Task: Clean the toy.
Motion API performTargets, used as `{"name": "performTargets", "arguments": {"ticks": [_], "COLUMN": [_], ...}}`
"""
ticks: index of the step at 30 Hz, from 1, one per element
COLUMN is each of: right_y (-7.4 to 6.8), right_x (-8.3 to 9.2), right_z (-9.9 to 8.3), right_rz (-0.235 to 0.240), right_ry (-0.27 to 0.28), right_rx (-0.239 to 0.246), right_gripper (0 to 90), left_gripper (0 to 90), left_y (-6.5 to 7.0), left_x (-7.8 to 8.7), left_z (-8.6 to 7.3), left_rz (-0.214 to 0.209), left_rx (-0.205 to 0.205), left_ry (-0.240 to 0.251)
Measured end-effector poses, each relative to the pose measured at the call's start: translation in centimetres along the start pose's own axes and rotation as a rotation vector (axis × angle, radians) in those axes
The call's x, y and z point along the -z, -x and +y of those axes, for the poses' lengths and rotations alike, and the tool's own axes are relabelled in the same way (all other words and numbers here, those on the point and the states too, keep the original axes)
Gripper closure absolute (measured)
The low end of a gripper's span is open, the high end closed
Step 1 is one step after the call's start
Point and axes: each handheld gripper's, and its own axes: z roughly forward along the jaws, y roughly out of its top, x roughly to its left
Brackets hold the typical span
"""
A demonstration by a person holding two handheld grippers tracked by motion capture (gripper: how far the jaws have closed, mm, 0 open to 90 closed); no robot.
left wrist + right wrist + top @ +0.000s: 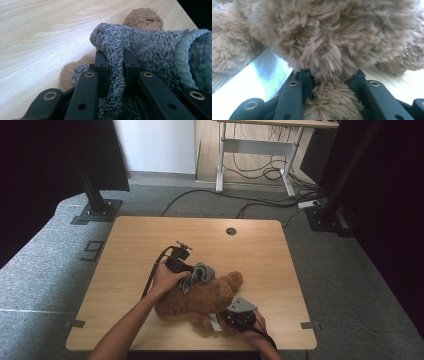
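A brown plush teddy bear lies on the wooden table, near its front edge. A grey knitted sock or cap sits over the bear's upper part. My left gripper is shut on this grey knit; in the left gripper view its jaws pinch a fold of the knit, with brown fur beyond. My right gripper is at the bear's lower side, shut on a tuft of the bear's fur. A white tag shows by the right gripper.
The table has a round cable hole at the back. Black frame posts stand on the carpet to the left and right. A desk with cables stands behind the table.
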Motion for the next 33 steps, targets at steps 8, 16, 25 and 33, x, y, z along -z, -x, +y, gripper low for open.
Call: {"name": "performTargets", "arguments": {"ticks": [8, 16, 25, 33], "right_y": [0.1, 0.1, 0.4, 0.9], "right_x": [0.0, 0.0, 0.1, 0.9], "right_z": [0.0, 0.0, -0.1, -0.1], "right_rz": [-0.001, -0.003, 0.015, 0.045], "right_ry": [-0.001, 0.000, 0.017, 0.054], "right_rx": [-0.002, -0.006, -0.034, -0.064], "right_gripper": [65.2, 65.1, 63.0, 48.4], "left_gripper": [76.7, 76.6, 76.5, 76.4], "left_y": [-2.7, -5.5, -7.5, -7.4], "left_x": [1.9, 3.7, 3.5, 3.2], "left_z": [-1.8, -3.5, -5.1, -5.1], "left_rz": [-0.007, 0.041, 0.048, 0.044], "left_rx": [0.057, 0.118, 0.168, 0.165], "left_ry": [0.052, 0.080, 0.075, 0.074]}}
